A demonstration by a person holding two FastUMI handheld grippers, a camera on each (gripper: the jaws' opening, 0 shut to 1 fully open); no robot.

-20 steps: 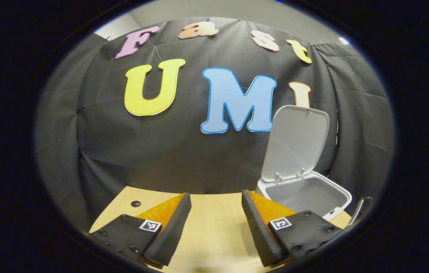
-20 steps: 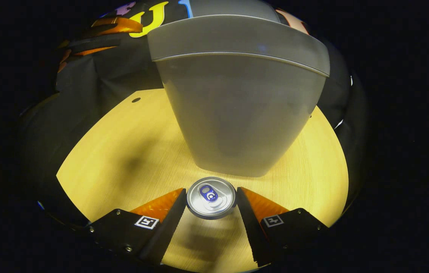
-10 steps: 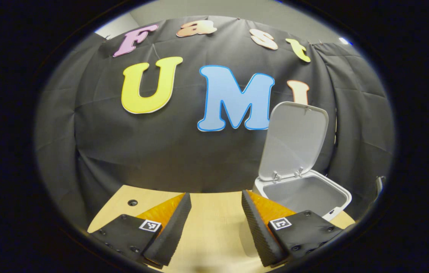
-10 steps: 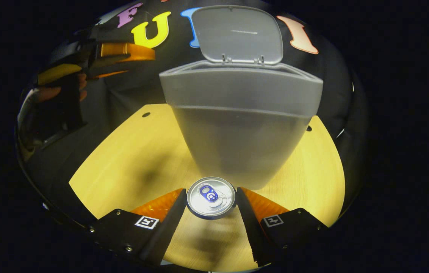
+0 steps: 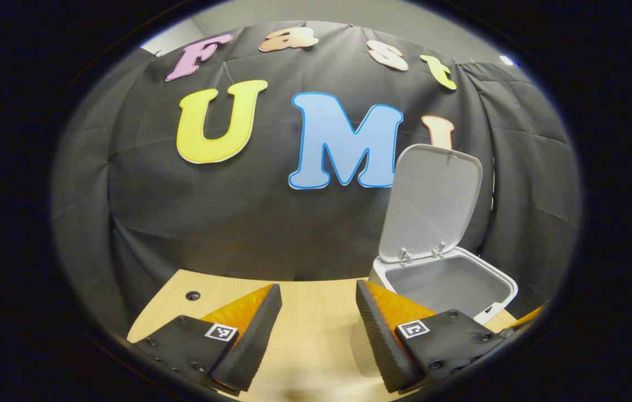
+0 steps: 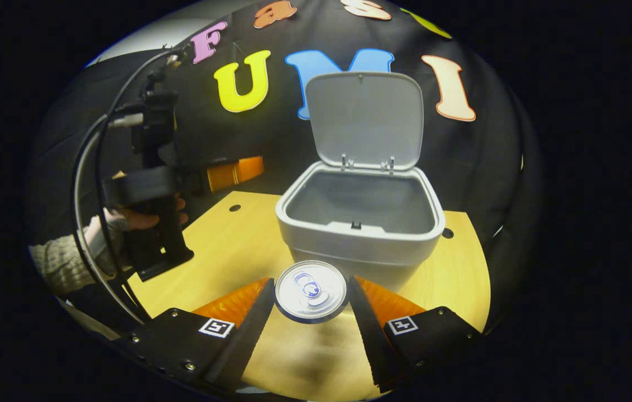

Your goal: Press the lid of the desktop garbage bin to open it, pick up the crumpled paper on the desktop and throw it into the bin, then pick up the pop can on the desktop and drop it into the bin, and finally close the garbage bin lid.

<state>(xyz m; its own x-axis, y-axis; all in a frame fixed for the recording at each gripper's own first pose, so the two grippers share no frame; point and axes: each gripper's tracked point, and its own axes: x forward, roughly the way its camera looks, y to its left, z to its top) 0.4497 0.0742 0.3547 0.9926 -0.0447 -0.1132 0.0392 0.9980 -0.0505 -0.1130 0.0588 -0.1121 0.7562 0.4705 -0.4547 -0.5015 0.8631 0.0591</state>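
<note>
The grey bin (image 6: pixel 360 245) stands on the wooden desk with its lid (image 6: pixel 365 120) raised upright at the back. My right gripper (image 6: pixel 310 296) is shut on the pop can (image 6: pixel 310 290), held above the desk just in front of the bin's front rim, top end facing the camera. In the left gripper view the bin (image 5: pixel 444 287) sits to the right with the lid (image 5: pixel 432 201) up. My left gripper (image 5: pixel 316 324) hovers open over the desk, nothing between its fingers. That left gripper (image 6: pixel 232 173) also appears in the right gripper view, left of the bin, held by a hand (image 6: pixel 132 220).
The wooden desk (image 6: pixel 226 251) has small round holes (image 6: pixel 234 207) near its back edge. A black cable (image 6: pixel 90 184) loops from the left gripper's handle. The black cloth wall stands close behind the bin.
My right gripper has risen with the can, from down by the bin's base up to about rim height, so the inside of the bin now shows. The left gripper stayed nearly still and open.
</note>
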